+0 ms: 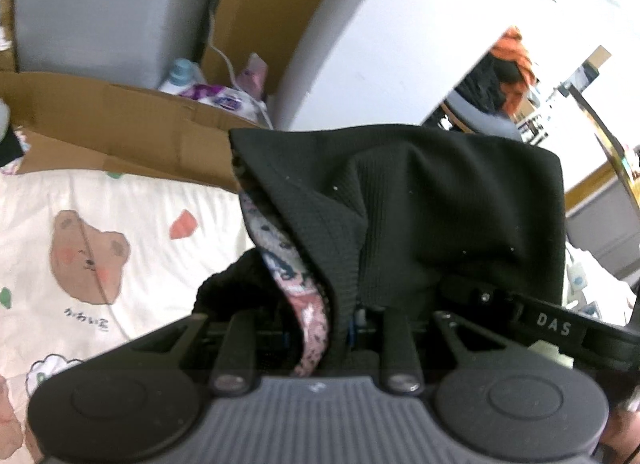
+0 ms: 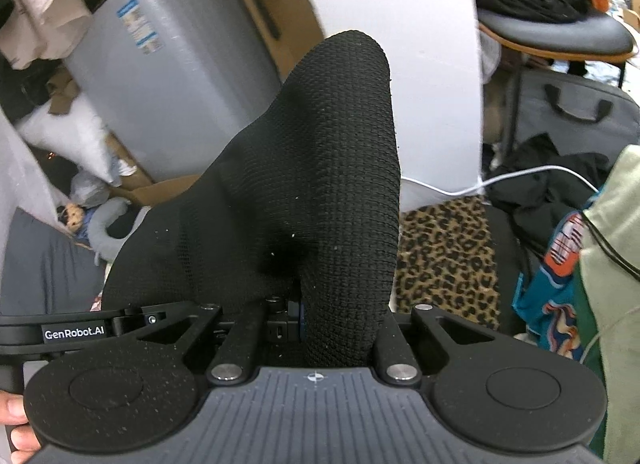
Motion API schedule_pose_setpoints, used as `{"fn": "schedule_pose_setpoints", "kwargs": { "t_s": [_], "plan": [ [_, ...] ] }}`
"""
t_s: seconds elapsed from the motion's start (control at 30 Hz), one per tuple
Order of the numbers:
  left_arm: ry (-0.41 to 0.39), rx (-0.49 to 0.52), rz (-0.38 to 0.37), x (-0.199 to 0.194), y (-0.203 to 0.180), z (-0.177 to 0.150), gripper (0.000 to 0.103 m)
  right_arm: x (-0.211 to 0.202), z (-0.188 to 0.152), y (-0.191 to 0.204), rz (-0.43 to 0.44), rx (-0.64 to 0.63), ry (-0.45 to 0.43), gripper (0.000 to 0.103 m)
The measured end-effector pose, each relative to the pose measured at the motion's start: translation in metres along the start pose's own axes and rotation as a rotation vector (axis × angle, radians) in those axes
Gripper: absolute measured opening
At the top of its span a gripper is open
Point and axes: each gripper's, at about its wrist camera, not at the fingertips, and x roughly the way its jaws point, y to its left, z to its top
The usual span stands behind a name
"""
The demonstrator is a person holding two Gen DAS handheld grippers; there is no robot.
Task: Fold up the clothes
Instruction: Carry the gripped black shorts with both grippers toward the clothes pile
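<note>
Both hands are mid-fold: a black knit garment (image 1: 420, 203) is lifted clear of the bear-print sheet (image 1: 80, 223) and carried between the two tongs, so the step in hand looks like bringing one held edge over to lay it onto the rest. The left gripper (image 1: 340, 328) is clamped on a bunched edge of that garment together with a pink patterned trim (image 1: 310, 316) that hangs out beside the black fabric. The right gripper (image 2: 320, 328) is closed nearly tight on another fold of the same knit, which rises in a hump in front of its camera. The next move calls for lowering both edges level onto the sheet before letting go, keeping the cloth taut so it does not wrinkle. Around the work lie a cardboard box (image 1: 100, 119), a grey cylindrical drum (image 2: 168, 75), a leopard-print cloth (image 2: 444, 248) and a chair (image 2: 556, 31) heaped with clothes; the draped garment itself hides the landing spot from both views.
</note>
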Motion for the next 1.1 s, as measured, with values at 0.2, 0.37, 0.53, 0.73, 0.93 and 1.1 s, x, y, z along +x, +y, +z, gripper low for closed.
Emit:
{"fn": "schedule_pose_setpoints", "kwargs": {
  "t_s": [0.2, 0.37, 0.53, 0.73, 0.93, 1.1],
  "plan": [
    [0.046, 0.051, -0.030, 0.040, -0.014, 0.007, 0.025, 0.008, 0.003, -0.038, -0.023, 0.029, 0.008, 0.009],
    [0.083, 0.063, -0.073, 0.073, -0.018, 0.008, 0.025, 0.021, -0.001, -0.065, -0.060, 0.042, 0.018, 0.009],
    [0.094, 0.067, -0.117, 0.103, -0.015, 0.007, 0.025, 0.035, -0.001, -0.091, -0.084, 0.059, 0.025, 0.009],
    [0.096, 0.061, -0.148, 0.138, -0.012, 0.005, 0.025, 0.059, -0.002, -0.113, -0.103, 0.057, 0.029, 0.009],
    [0.069, 0.016, -0.183, 0.159, -0.007, -0.003, 0.025, 0.078, -0.008, -0.131, -0.123, 0.023, 0.014, 0.009],
    [0.050, 0.029, -0.192, 0.178, -0.007, -0.009, 0.025, 0.090, -0.012, -0.146, -0.123, 0.029, 0.002, 0.009]
  ]
}}
